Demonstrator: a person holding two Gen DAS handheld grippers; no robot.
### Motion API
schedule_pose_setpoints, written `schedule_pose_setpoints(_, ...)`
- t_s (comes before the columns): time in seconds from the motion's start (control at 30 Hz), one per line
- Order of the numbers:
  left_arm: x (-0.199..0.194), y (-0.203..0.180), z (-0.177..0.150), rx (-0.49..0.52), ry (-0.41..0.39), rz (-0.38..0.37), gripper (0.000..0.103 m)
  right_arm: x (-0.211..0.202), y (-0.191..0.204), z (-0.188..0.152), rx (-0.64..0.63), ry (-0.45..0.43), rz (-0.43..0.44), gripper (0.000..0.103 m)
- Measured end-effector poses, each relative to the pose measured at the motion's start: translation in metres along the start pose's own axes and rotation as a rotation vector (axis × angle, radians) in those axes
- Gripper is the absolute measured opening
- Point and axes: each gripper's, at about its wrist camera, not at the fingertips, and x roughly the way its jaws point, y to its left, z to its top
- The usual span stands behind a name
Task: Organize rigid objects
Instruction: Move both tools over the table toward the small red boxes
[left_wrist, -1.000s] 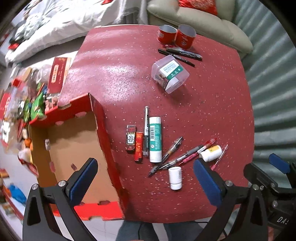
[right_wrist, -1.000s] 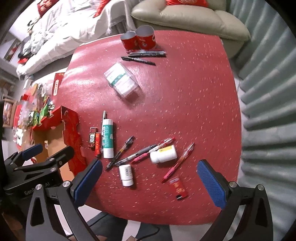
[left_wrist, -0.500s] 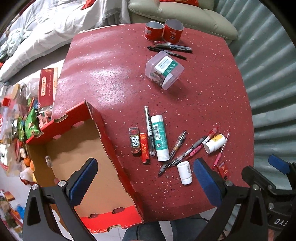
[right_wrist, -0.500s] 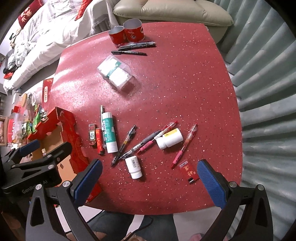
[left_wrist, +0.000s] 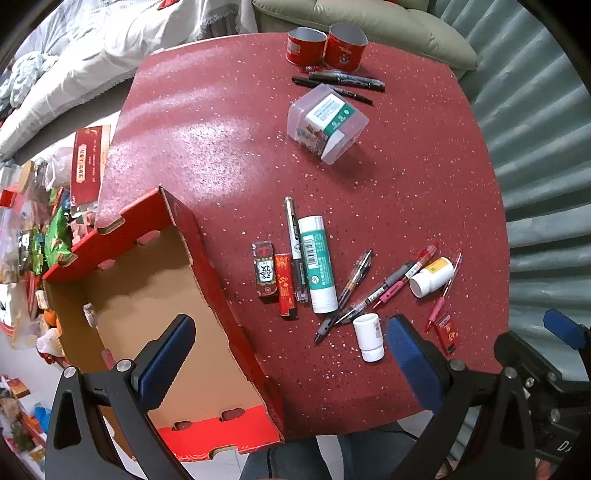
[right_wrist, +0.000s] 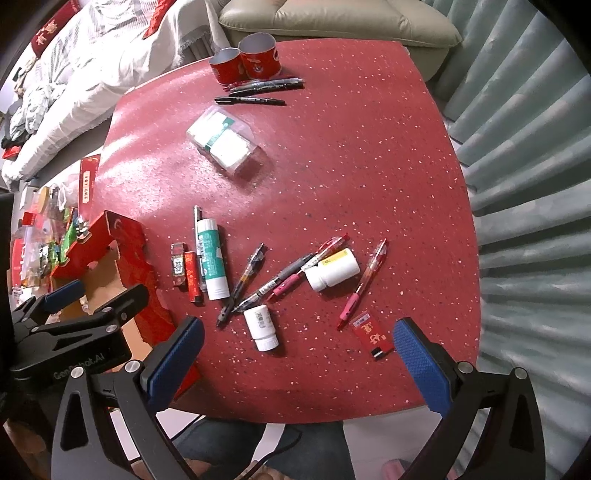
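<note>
Both your grippers hang above the near edge of the table (right_wrist: 369, 155), jaws spread wide, and neither the left gripper (left_wrist: 291, 354) nor the right gripper (right_wrist: 299, 354) has hold of anything. Just beyond your left one sits the open red box (left_wrist: 207, 266) at the table's near-left corner; what shows of its inside looks bare, so by my reading the sorting has hardly begun. Nearest your right gripper lie a small white bottle (right_wrist: 261, 325) and a red packet (right_wrist: 371, 334). Past those, a second white bottle (right_wrist: 332, 274) rests among scattered pens (right_wrist: 364, 282), with a glue stick (right_wrist: 212, 258) and two small packets beside the box. Farther off stands a clear plastic box (right_wrist: 225, 142), then more pens (right_wrist: 251, 100) by two red cans (right_wrist: 245, 61) at the far edge. All of it seems left to gather.
</note>
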Motion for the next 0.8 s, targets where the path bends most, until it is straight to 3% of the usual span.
schedule_pose_setpoints(0.8, 0.019, -0.017, -0.001, 0.012, 0.034, 0.009, 0.103, 0.018, -0.025, -0.008, 0.029, 0.050, 0.004, 0.103)
